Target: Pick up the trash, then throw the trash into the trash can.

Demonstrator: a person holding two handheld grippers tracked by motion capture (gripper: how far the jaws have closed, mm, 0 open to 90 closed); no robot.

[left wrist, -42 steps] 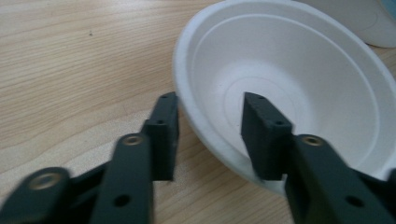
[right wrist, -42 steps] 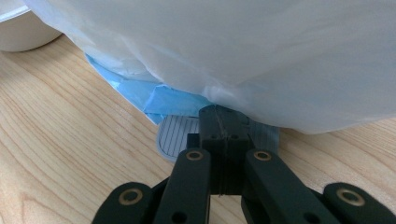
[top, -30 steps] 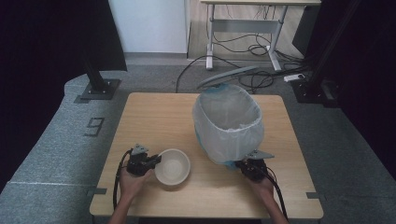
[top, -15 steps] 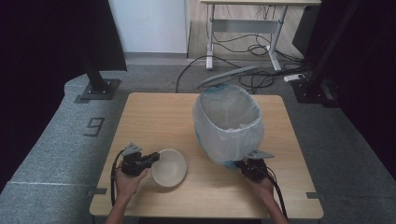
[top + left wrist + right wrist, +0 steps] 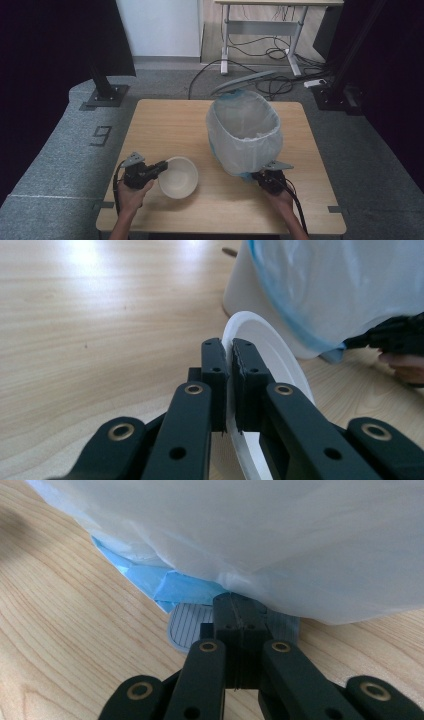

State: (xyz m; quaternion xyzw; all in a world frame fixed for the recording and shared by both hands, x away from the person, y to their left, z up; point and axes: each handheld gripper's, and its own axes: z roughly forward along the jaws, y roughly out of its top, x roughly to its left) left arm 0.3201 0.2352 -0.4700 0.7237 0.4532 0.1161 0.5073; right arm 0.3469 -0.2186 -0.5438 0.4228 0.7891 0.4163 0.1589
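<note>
A white bowl [image 5: 180, 180] hangs at the table's front left, and my left gripper [image 5: 162, 166] is shut on its left rim. In the left gripper view the pads [image 5: 227, 347] pinch the thin rim of the bowl [image 5: 280, 360], which appears on edge. A white bin [image 5: 245, 130] lined with a translucent bag over a blue one stands right of centre. My right gripper [image 5: 261, 176] is at the bin's near foot. Its jaws [image 5: 235, 600] are shut with nothing between them, tips over the bin's grey ribbed pedal [image 5: 187, 625] under the overhanging bag [image 5: 280, 540].
The wooden table [image 5: 165, 125] has bare room at its back left and along the front between the hands. Grey floor mats surround it. Black stands, cables and a desk frame [image 5: 260, 25] lie beyond the far edge.
My left gripper has drawn slightly left and lifted a little with the bowl in its grip. The right gripper and the bin have stayed put.
</note>
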